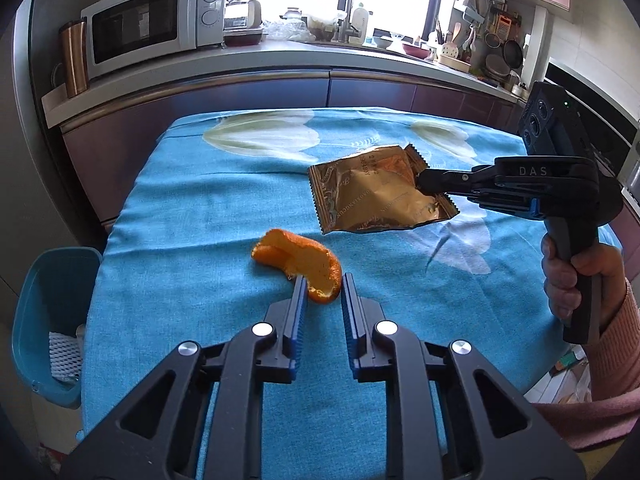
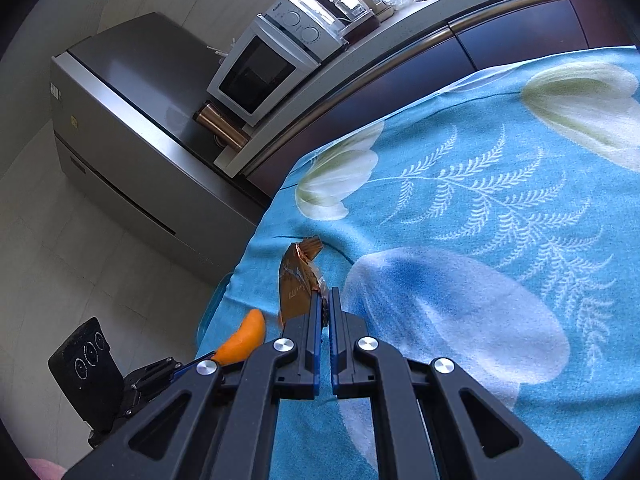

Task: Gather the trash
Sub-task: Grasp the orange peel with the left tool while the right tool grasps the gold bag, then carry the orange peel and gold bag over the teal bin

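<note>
Blue flowered cloth (image 1: 180,200) covers the table, and both pieces of trash are over it, each in a gripper.

The peel (image 1: 296,260) sits at centre in the left wrist view. Its near end lies between the tips of the left gripper (image 1: 323,288), whose pads look pressed on it. It is a pinch on one end, probably because the curled rind gives no flatter hold. From the right wrist view the peel (image 2: 244,340) juts past those tips near the table's edge, which suggests it is lifted rather than resting, though I cannot be sure.

At about 1 o'clock from the peel hangs the wrapper (image 1: 376,192), gold foil with crimped ends. The right gripper (image 1: 420,180) is clenched on its right corner, and the rest of the wrapper is clear of the cloth. A corner grip suits a thin, empty packet — it leaves the foil free to fall once let go. A hand (image 1: 576,280) in a pink sleeve holds that tool's handle at 3 o'clock.

Further out, at 8 o'clock beside the table's left edge, stands a blue bin (image 1: 28,300) with white netting inside — in my judgement that is where both pieces are bound. The peel is the nearer to it.

Beyond, at 11 o'clock, a microwave (image 1: 152,24) rests on the counter.
</note>
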Available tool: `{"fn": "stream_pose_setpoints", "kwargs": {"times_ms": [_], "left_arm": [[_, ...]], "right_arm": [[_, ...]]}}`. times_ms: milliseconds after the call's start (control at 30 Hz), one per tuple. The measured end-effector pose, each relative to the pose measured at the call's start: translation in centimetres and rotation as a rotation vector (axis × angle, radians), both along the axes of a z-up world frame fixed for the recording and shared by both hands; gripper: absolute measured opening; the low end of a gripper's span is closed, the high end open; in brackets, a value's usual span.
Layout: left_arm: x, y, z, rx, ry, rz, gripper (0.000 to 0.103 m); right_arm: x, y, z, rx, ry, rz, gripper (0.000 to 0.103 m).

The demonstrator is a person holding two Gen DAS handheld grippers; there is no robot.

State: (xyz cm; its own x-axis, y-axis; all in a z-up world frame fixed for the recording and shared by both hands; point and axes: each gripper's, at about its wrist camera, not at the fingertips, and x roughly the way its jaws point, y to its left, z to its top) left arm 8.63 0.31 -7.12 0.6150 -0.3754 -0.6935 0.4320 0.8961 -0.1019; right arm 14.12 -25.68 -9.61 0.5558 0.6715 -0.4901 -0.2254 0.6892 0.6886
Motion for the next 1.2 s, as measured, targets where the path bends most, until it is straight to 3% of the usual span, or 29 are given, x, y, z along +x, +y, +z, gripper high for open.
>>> {"fn": "stream_pose_setpoints", "kwargs": {"times_ms": [233, 400, 1200], "left_arm": [[1.1, 0.6, -1.5, -0.026, 0.048, 0.03, 0.018], [0.9, 0.8, -1.6, -0.033, 0.032, 0.037, 0.014], [-2.0, 4.5, 3.5, -0.109, -0.076, 0.076, 0.011]], "right_arm": [[-0.1, 0.9, -0.3, -0.006, 0.011, 0.019, 0.003], [-0.1, 1.3, -0.5, -0.005, 0.014, 0.034, 0.003], [0.4, 3.9, 1.0, 0.064, -0.028, 0.095, 0.003]]}}
